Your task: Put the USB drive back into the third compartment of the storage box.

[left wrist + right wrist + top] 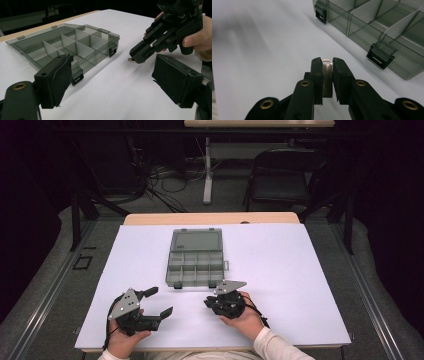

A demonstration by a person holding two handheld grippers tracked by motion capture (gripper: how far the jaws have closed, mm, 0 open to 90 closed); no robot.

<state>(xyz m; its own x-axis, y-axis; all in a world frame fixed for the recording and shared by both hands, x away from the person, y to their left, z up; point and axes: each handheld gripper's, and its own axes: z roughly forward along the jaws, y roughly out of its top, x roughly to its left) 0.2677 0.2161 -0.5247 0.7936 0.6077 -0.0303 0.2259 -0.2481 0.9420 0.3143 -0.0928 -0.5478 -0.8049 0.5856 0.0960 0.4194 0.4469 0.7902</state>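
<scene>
Bright white table, dark surroundings — soft shadows, slight blur

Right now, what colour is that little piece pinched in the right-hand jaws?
Silvery metal piece, pale and shiny, clearest in the right gripper view.

1 organizer box point(195, 257), 1 metal pc point(327, 75)

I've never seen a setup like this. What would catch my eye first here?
Probably the open, smoky-grey clear plastic organiser box with empty compartments, lying mid-table on the white sheet. Next, the two black hand-held grippers near the table's front edge: the right gripper is shut on a small silvery metal piece just in front of the box, while the left gripper is open with nothing between its jaws.
</scene>
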